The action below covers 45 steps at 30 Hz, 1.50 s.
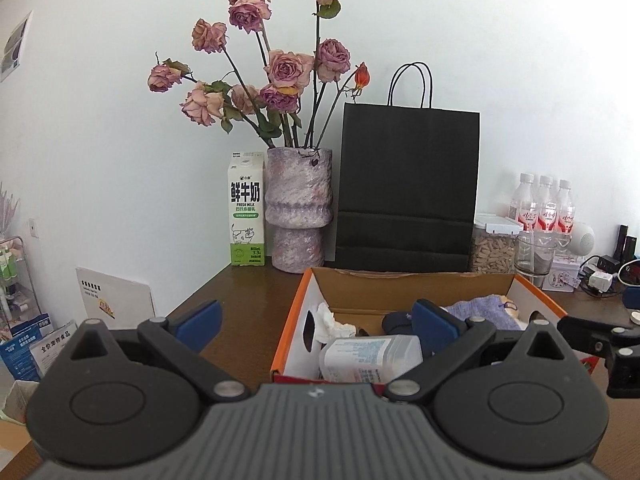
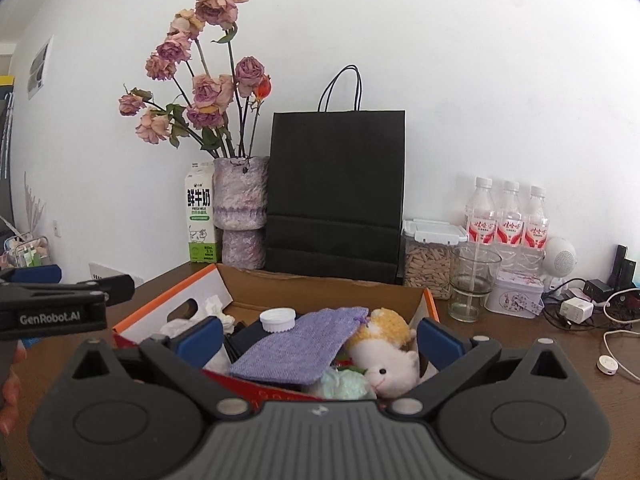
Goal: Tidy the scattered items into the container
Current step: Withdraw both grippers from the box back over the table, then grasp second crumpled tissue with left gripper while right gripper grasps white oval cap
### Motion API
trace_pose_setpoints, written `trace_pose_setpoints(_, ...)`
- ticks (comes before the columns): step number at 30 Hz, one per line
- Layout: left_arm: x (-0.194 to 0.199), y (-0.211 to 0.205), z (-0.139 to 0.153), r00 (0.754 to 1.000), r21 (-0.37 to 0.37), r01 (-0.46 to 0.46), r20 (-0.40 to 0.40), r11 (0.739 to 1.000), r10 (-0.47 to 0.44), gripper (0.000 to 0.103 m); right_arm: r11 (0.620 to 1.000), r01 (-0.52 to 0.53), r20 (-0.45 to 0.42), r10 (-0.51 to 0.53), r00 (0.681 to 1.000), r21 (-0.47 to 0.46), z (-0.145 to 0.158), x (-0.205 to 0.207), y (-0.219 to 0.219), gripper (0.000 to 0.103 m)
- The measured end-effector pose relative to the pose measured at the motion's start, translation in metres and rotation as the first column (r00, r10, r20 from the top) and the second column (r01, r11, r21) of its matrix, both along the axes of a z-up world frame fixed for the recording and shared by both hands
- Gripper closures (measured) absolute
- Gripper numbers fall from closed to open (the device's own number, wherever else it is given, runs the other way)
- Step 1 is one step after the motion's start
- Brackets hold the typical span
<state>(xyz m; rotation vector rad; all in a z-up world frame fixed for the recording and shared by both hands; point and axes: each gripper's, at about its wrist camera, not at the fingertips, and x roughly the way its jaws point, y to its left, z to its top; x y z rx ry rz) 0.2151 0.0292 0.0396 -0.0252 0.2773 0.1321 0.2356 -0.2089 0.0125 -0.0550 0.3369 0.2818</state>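
Both grippers hang over the near edge of the worktop [image 2: 520, 340], and their dark bodies cut off the front of the cardboard box [image 2: 320, 286], so its near wall and whatever lies low inside cannot be made out. The left gripper [image 1: 316, 322] has its two blue pads spread wide with nothing between them; the right gripper [image 2: 320, 338] is likewise spread apart and empty. In the right wrist view the left gripper shows only as a black bar at the left edge, with a part of a hand [image 2: 10, 392] below it.

The box sits towards the middle of the worktop, orange-rimmed, and the gathered things are in it: one purple cloth pouch [image 2: 298, 346] lying over one plush toy [image 2: 386, 354], one white-capped bottle [image 1: 370, 358] on its side, one crumpled tissue [image 1: 332, 322], one pale green bundle [image 2: 344, 384] half hidden under the pouch, and a dark item behind the cap that is too covered to name.

Along the back edge stand one milk carton [image 1: 246, 210], one vase [image 1: 298, 210] of dried roses [image 1: 280, 68], one black paper bag [image 1: 408, 188], one lidded jar [image 2: 428, 260], one glass [image 2: 472, 282], three water bottles [image 2: 508, 220] and one small tin [image 2: 514, 298]. At the right edge lie tangled cables and chargers [image 2: 580, 308], partly cut off.
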Motion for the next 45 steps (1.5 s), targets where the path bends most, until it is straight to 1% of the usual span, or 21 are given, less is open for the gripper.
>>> trace_pose_setpoints(4, -0.009, 0.003, -0.01, 0.999, 0.002, 0.003, -0.045, 1.0, -0.002, 0.0, 1.0, 0.022, -0.028, -0.022, 0.999, -0.012, -0.012, -0.01, -0.008, 0.0)
trace_pose_setpoints(7, -0.018, 0.003, -0.018, 0.997, 0.014, -0.007, -0.072, 1.0, 0.008, 0.0, 1.0, 0.018, -0.047, -0.018, 0.999, -0.004, -0.021, -0.017, -0.015, 0.0)
trace_pose_setpoints(11, -0.027, 0.007, -0.026, 0.995, 0.022, -0.011, -0.103, 1.0, 0.013, 0.0, 0.999, 0.028, -0.085, -0.03, 0.996, -0.025, -0.036, -0.026, -0.023, 0.0)
trace_pose_setpoints(18, -0.046, 0.016, -0.036, 0.992, 0.016, -0.027, -0.125, 0.999, 0.029, 0.0, 0.999, 0.028, -0.137, -0.033, 0.99, -0.042, -0.055, -0.041, -0.033, 0.0)
trace_pose_setpoints(26, -0.057, 0.022, -0.047, 0.985, 0.016, -0.031, -0.168, 0.999, 0.033, 0.0, 0.999, 0.022, -0.185, -0.031, 0.982, -0.05, -0.067, -0.051, -0.039, 0.0)
trace_pose_setpoints(31, -0.062, 0.026, -0.052, 0.981, 0.024, -0.023, -0.193, 0.999, 0.027, 0.0, 0.999, 0.012, -0.222, -0.021, 0.975, -0.042, -0.073, -0.051, -0.043, 0.0)
trace_pose_setpoints(35, -0.061, 0.029, -0.059, 0.973, 0.027, -0.017, -0.23, 1.0, 0.023, 0.0, 0.999, 0.014, -0.252, -0.024, 0.967, -0.042, -0.079, -0.046, -0.044, 0.0)
trace_pose_setpoints(40, -0.055, 0.032, -0.063, 0.966, 0.024, -0.003, -0.259, 1.0, 0.009, 0.0, 0.999, 0.005, -0.296, -0.018, 0.955, -0.046, -0.088, -0.038, -0.042, 0.0)
trace_pose_setpoints(45, -0.045, 0.033, -0.071, 0.953, 0.025, 0.027, -0.302, 0.999, -0.018, 0.0, 0.999, 0.012, -0.345, -0.024, 0.938, -0.037, -0.094, -0.029, -0.042, 0.0)
